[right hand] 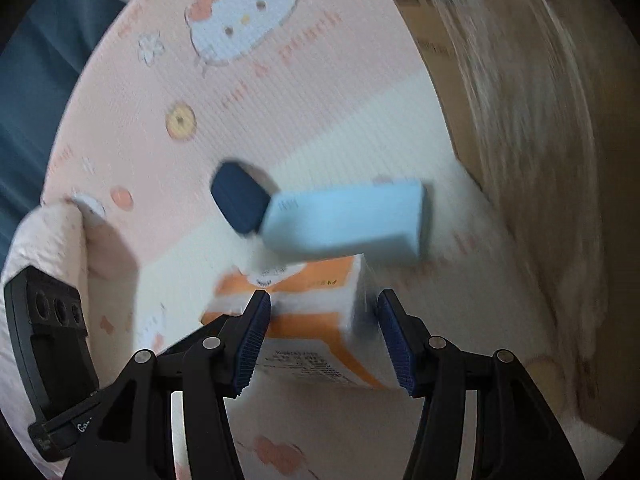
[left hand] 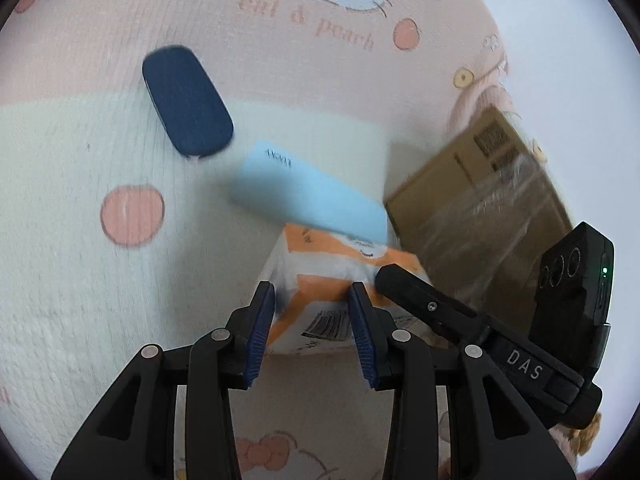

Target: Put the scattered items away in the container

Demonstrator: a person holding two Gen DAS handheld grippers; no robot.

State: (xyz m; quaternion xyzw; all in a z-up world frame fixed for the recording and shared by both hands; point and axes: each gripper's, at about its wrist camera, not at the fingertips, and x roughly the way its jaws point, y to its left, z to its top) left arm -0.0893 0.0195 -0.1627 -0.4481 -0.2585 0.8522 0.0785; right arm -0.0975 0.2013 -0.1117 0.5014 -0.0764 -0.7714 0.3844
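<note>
On a pink-and-cream cartoon-print play mat (left hand: 80, 208) dotted with peaches and a cat face, two hand-held black grippers with blue ribbed pads close in on an orange-and-white printed carton (left hand: 316, 304) from opposite sides. Seen from the left wrist camera, the left gripper (left hand: 313, 300) has its jaws partly open, one pad on each side of the carton's near end; the pads sit right at the carton's edges, but motion blur makes it impossible to tell whether they actually press on it. In the right wrist view, the right gripper (right hand: 322, 312) spreads its jaws wider around the same carton (right hand: 304, 320), its left pad at the carton's face and its right pad just beside the white corner, with a slim gap showing there. A pale blue rectangular box (left hand: 308, 196) lies tilted with one end resting over the carton's far edge, and a dark navy oval case (left hand: 186, 102) lies flat on the mat beyond it; from the right wrist camera, the blue box (right hand: 348, 220) overlaps one end of the navy case (right hand: 239, 202). A brown cardboard box (left hand: 480, 196), banded with clear tape and carrying printed labels, stands just beside the pile at the mat's edge, its blurred side wall (right hand: 520, 120) filling the right of the right wrist view. Each camera catches the other gripper's black body at its frame edge.
</note>
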